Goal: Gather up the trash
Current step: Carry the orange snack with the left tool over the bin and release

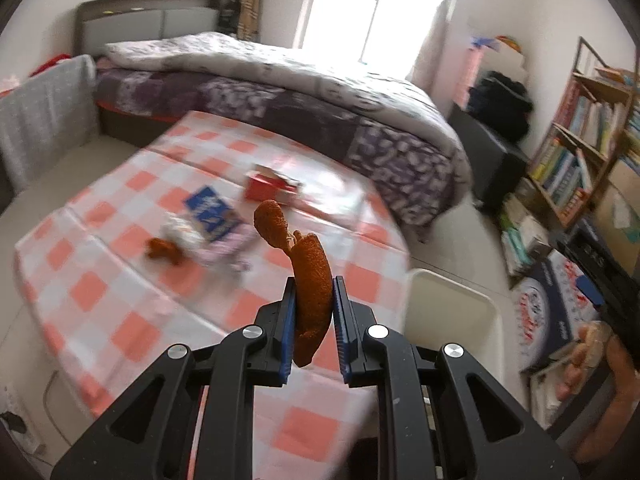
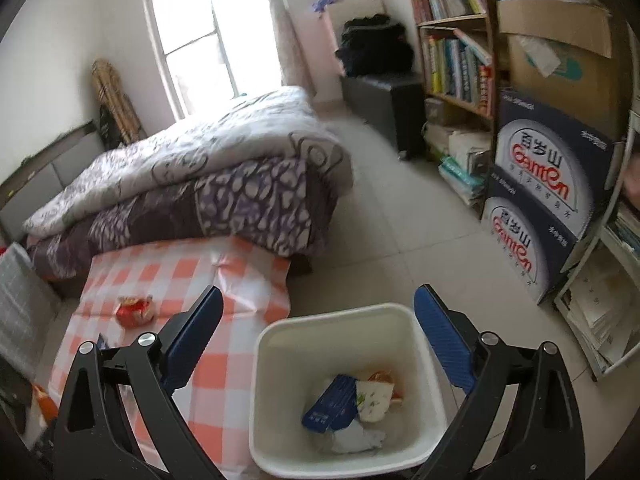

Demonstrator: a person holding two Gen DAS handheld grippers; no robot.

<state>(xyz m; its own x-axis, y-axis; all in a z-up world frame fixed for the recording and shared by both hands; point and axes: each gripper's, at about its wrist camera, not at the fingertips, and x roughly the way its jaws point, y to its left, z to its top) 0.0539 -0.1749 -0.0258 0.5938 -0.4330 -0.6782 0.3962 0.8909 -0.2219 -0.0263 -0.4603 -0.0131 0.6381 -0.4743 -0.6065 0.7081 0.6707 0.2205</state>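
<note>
My left gripper (image 1: 314,304) is shut on a long curled orange peel (image 1: 308,272) and holds it above the checked table (image 1: 100,292). Another orange peel piece (image 1: 162,250), a blue packet (image 1: 214,214), crumpled wrappers (image 1: 224,248) and a red box (image 1: 270,188) lie on the table. My right gripper (image 2: 318,344) is open and empty, above the white trash bin (image 2: 272,360). The bin holds a blue packet (image 2: 334,402) and white wrappers (image 2: 374,398). The bin rim also shows in the left wrist view (image 1: 452,292). The red box shows on the table in the right wrist view (image 2: 134,310).
A bed (image 1: 300,88) with a purple quilt stands just behind the table. A bookshelf (image 2: 456,52) and stacked water cartons (image 2: 548,184) line the right wall. A black case (image 2: 384,100) stands at the back. Tiled floor (image 2: 380,232) lies between bed and shelves.
</note>
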